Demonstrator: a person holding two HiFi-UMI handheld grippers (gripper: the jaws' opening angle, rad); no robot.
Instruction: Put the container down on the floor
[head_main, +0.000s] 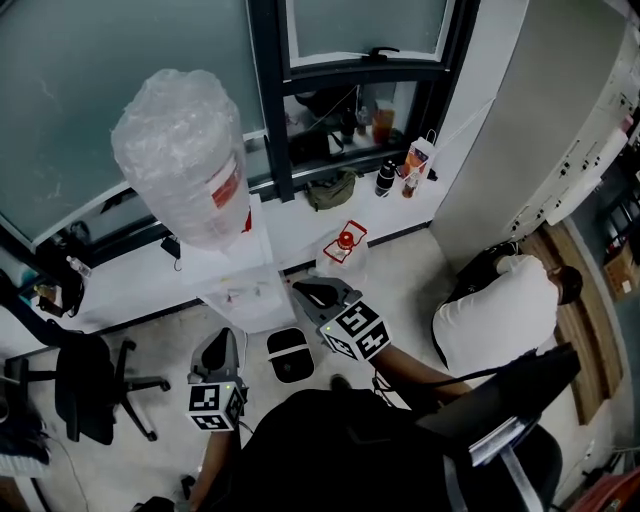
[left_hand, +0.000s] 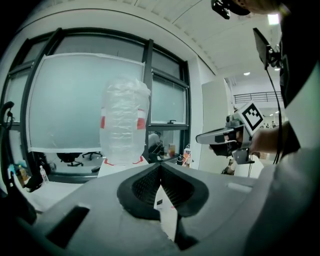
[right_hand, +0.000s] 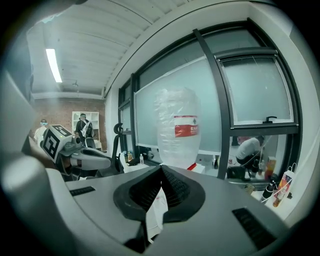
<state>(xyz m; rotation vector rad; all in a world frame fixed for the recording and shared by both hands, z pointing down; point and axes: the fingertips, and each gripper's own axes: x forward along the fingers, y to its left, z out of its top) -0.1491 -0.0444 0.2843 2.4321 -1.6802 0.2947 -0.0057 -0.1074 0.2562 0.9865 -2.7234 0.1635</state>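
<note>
Container, the big plastic-wrapped water bottle, fills the upper left of the head view. It stands with its long axis upright on the white dispenser, clear of the floor. Below it, the left tongs sit at lower centre-left and the right tongs just right of the dispenser's foot, so we judge the right pair slightly nearer. Both point up the frame toward the dispenser.

In the left gripper view, the left tongs are clenched with nothing between them. The bottle rises above and a little left of their tip, well apart from it. The right tongs show at mid-right.

In the right gripper view, the right tongs are likewise clenched and hold nothing. The bottle stands above and slightly right of their tip, and the left tongs show at mid-left.

We judge that the bottle lies ahead of and higher than both pairs.
</note>
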